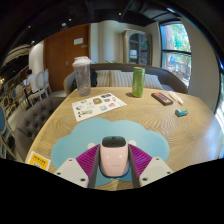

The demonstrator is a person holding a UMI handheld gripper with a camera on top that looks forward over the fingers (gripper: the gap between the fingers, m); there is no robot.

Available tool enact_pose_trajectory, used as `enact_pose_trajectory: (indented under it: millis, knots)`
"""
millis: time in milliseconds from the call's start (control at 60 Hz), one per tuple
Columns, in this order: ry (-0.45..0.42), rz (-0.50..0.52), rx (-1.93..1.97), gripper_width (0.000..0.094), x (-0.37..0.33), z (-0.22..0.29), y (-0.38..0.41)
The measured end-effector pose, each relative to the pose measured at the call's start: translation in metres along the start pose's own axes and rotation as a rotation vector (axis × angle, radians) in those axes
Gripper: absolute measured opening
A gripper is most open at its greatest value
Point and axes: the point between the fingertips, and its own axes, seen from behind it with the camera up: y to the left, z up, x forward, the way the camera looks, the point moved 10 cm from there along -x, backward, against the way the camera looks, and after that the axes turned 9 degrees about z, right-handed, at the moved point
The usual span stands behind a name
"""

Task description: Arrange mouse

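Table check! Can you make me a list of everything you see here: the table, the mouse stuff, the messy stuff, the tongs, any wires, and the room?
Surface: round wooden table, with a light blue mat on its near part.
Job's things: white and pink mouse lying on the blue mat, between the tongs' fingers.
Clutter: clear lidded cup, green can, printed sheet, dark flat object, small teal item, yellow tag.
Grippers: tongs around the mouse; whether they press on it cannot be told.
Cables: nothing seen.
Surroundings: sofa with cushions, wooden door, window, chairs.
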Motion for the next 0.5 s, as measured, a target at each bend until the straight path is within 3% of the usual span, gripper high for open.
enact_pose_trajectory:
  millis: [183,300,500]
  knots:
    - [0.032,0.135,0.083,0.0621,-0.022,-0.002,0.000]
    - [0.010,0.203,0.082,0.0823,-0.053,-0.006,-0.008]
    - [-0.009,0.238,0.054,0.0830,-0.100,-0.025,-0.050]
